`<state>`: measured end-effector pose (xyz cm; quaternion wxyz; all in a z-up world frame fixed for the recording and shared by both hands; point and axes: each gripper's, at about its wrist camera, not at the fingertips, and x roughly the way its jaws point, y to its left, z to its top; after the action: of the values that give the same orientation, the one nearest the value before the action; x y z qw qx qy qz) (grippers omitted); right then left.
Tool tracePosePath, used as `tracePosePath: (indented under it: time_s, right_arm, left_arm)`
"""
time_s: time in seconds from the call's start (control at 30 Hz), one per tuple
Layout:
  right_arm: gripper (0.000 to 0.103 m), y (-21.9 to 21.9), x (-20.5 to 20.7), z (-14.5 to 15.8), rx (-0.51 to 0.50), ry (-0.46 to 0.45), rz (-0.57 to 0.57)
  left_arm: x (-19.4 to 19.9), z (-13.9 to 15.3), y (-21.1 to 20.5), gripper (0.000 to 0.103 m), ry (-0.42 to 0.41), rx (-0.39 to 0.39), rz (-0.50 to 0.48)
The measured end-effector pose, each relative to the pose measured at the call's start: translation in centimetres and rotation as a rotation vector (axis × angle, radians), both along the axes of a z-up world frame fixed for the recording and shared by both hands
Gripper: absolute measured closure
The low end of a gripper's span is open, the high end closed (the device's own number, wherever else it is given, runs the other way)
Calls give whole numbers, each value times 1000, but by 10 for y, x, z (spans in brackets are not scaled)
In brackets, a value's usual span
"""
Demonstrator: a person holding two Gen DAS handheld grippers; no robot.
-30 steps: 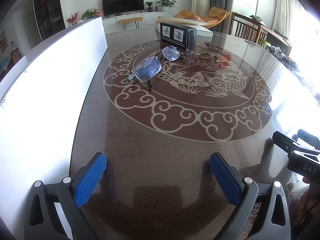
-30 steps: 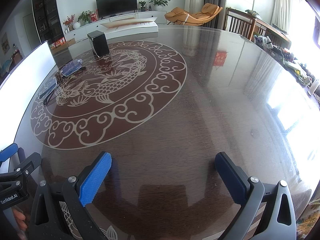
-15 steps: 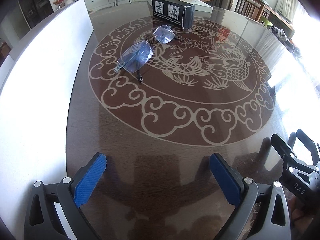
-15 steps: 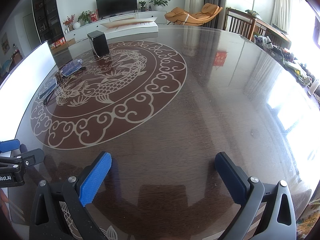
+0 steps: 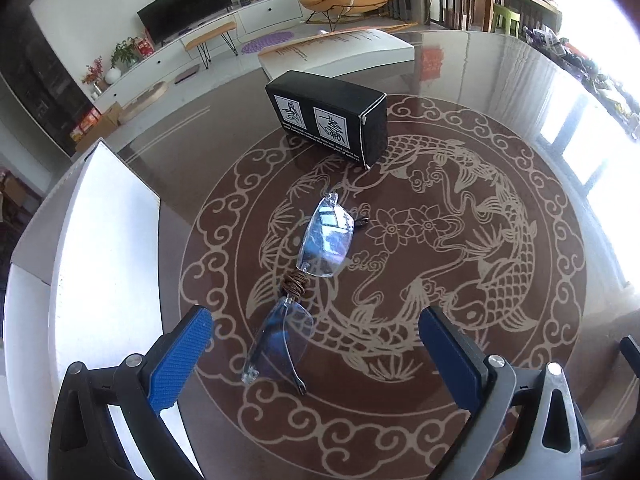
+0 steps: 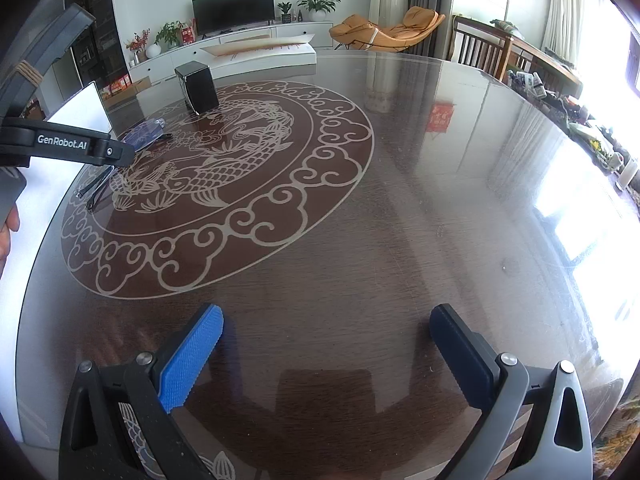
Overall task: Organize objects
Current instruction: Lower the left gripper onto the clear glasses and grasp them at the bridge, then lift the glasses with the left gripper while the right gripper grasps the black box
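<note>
A pair of rimless glasses (image 5: 320, 248) with a wire-wrapped bridge lies folded on the dark round table (image 5: 520, 400). My left gripper (image 5: 316, 344) is open just above the table, and the nearer lens (image 5: 292, 336) lies between its blue pads without touching either. Behind the glasses stands a black box (image 5: 328, 120) with white labels. My right gripper (image 6: 326, 340) is open over bare table, holding nothing. In the right wrist view the glasses (image 6: 146, 134) and black box (image 6: 198, 88) sit far left, partly behind a finger of the left gripper (image 6: 80, 146).
A white board (image 5: 104, 260) covers the table's left side, close to my left finger. A long white box (image 5: 340, 50) lies at the far edge. A hand (image 6: 6, 232) shows at the left border. The koi pattern (image 6: 224, 168) fills the table's middle.
My left gripper has moved forward across the table to the glasses, whose near lens now sits between its open fingers. The right gripper has stayed put.
</note>
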<state>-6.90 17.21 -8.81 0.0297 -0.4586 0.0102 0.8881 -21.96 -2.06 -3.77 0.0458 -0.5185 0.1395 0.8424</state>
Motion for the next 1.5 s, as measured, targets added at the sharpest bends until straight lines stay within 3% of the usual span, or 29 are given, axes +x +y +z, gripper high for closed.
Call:
tracePosePath:
  time_s: [0.2,0.3,0.37,0.43,0.5,0.67,0.77,0.87,1.0,1.1,1.33,1.4,1.47,1.5]
  right_arm:
    - [0,0,0,0,0,0,0]
    - [0,0,0,0,0,0,0]
    - [0,0,0,0,0,0,0]
    - [0,0,0,0,0,0,0]
    - [0,0,0,0,1,0,0]
    - [0,0,0,0,0,0,0]
    - [0,0,0,0,0,0,0]
    - [0,0,0,1,0,0,0]
    - [0,0,0,1,0,0,1]
    - [0,0,-2,1,-2,-2,18]
    - [0,-6,-67,0,0,-17,261]
    - [4,-13,-99,1,-4,-23,327]
    - [25,-26,-135,5,-12,-33,386]
    - [29,-34,-155,9,-26,-46,407]
  left_arm:
    - [-34,-30,-29,0,-111,171,92]
    - [-35,-28,-36,0,-71,176,114]
    - [-29,-22,-41,23,-15,182,131]
    - [-21,-15,-48,67,20,188,177]
    - [-10,-13,-53,75,29,200,221]
    - [46,-11,-59,75,64,242,322]
    - [85,-10,-59,75,86,262,324]
    - [109,-12,-62,75,109,235,291]
    - [115,-15,-53,74,146,190,246]
    - [123,-16,-55,74,168,198,249]
    - [119,-22,-49,73,216,184,275]
    - [119,-22,-49,73,216,190,276]
    - [120,-22,-49,72,216,188,276]
    - [120,-22,-50,72,216,190,277]
